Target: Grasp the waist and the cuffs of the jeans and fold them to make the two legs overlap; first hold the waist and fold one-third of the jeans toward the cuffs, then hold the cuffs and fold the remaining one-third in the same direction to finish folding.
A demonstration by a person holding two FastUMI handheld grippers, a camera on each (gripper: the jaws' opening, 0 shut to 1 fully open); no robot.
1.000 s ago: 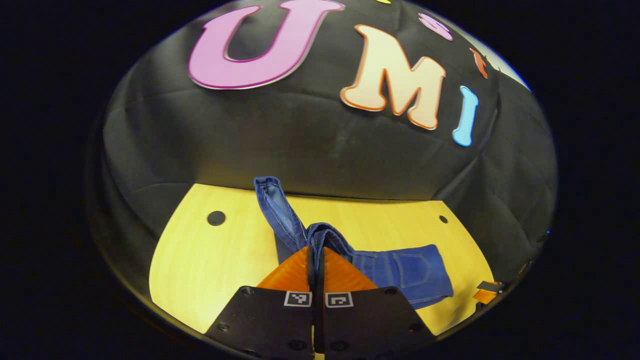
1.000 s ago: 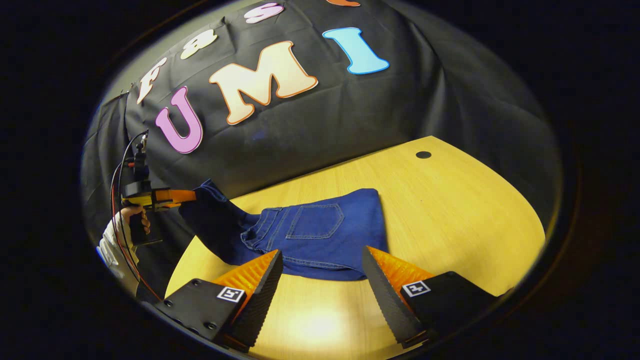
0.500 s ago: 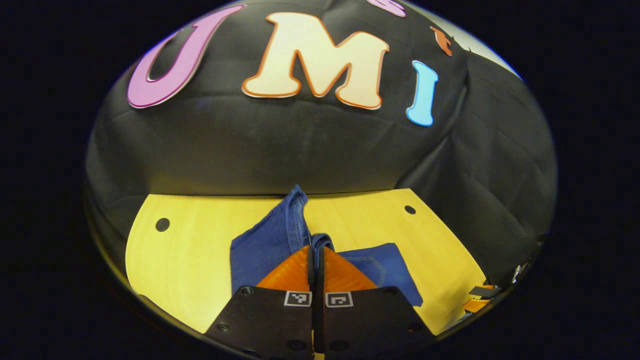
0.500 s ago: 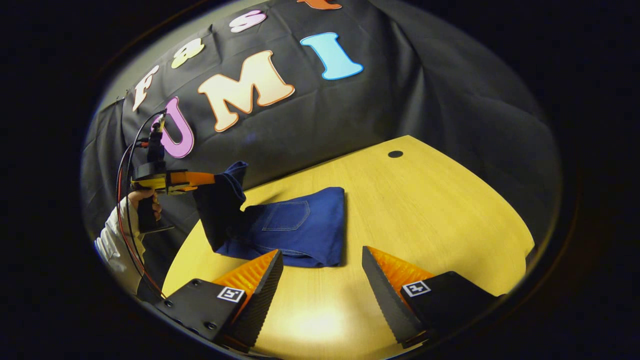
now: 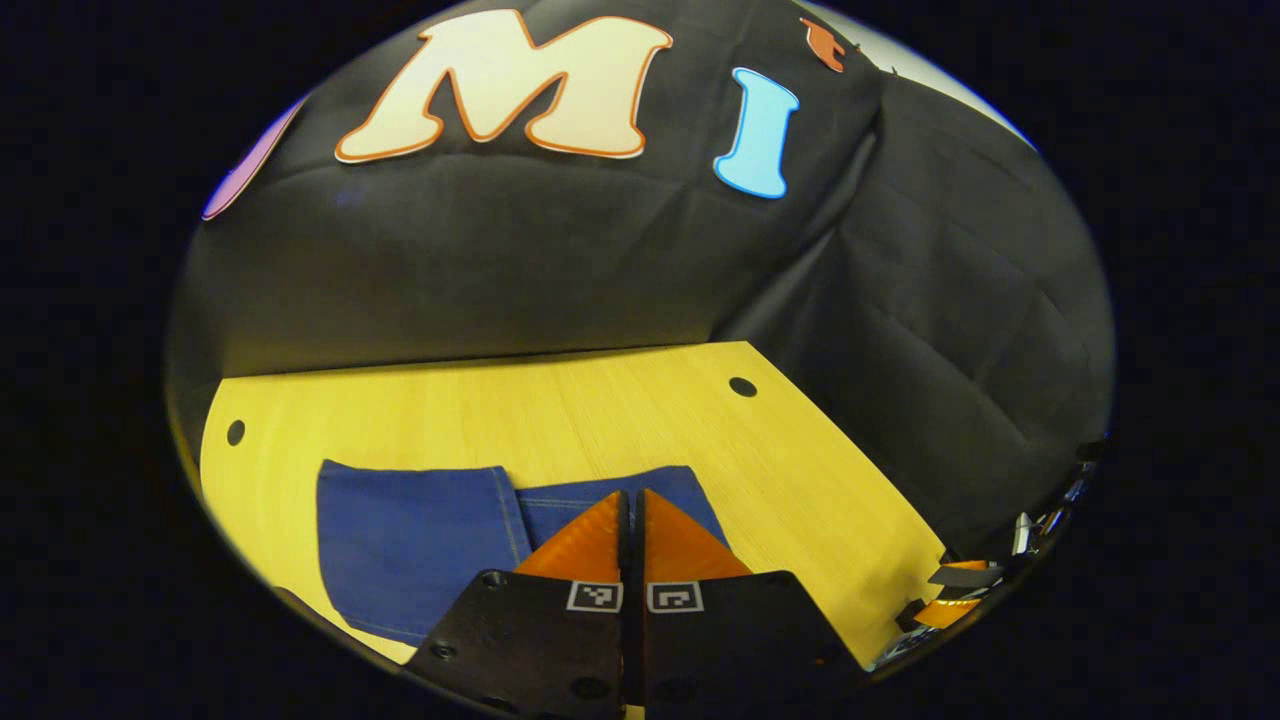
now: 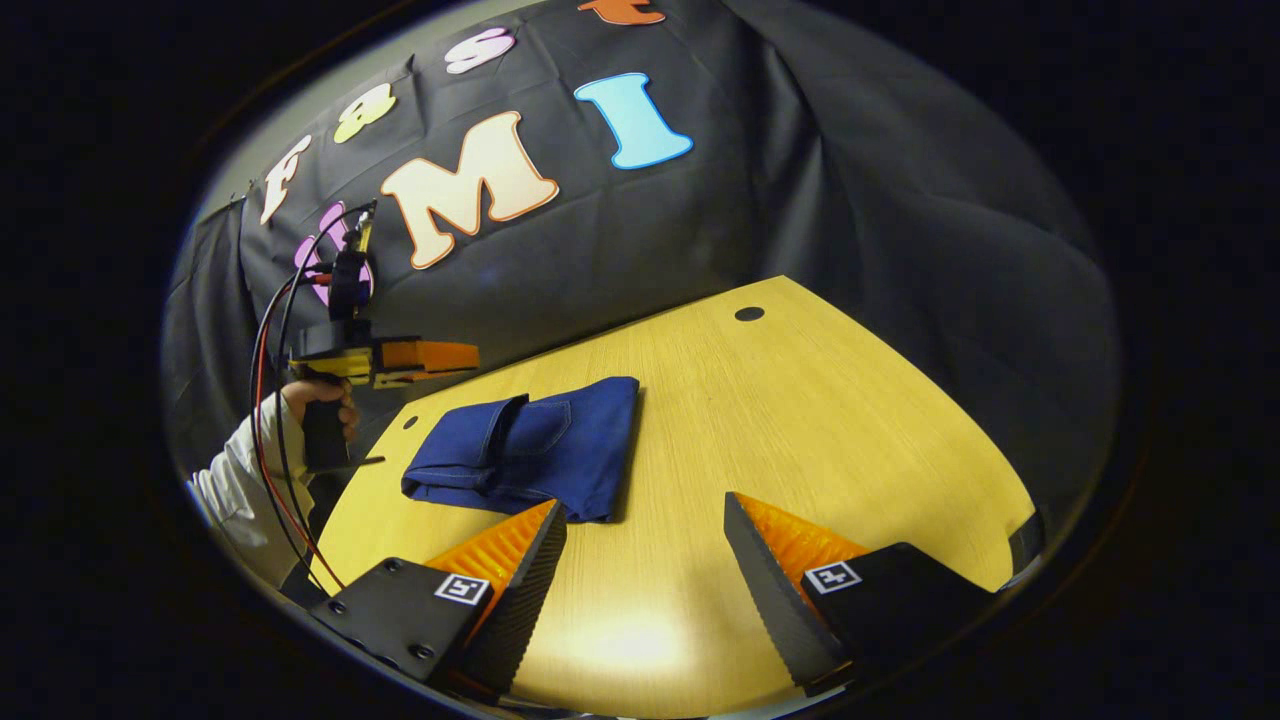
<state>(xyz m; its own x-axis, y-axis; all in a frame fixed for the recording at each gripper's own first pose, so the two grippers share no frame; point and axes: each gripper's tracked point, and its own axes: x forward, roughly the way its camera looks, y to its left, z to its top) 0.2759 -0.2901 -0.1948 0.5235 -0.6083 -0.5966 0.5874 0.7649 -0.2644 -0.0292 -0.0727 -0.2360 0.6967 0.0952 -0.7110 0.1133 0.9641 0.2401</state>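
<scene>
The blue jeans (image 6: 540,450) lie on the yellow wooden table (image 6: 820,420) as a compact folded bundle, with one flap resting loosely on top at its left end. In the right gripper view, my left gripper (image 6: 470,356) hovers in the air above and left of the bundle, held by a hand (image 6: 320,395), with its fingers together and no cloth between them. In its own view my left gripper (image 5: 632,497) is shut, and the jeans (image 5: 410,530) lie flat below it. My right gripper (image 6: 645,510) is open just in front of the bundle, with nothing between its fingers.
Bare table top (image 5: 600,420) stretches to the right of the jeans, with small round holes (image 6: 748,314) near its far corners. The black cloth wall stands close behind the table. A white sleeve (image 6: 235,490) shows at the table's left end.
The left gripper carried the lifted end over the bundle to the right, and the cloth is out of its fingers and lies on the folded jeans. The right gripper stayed open.
</scene>
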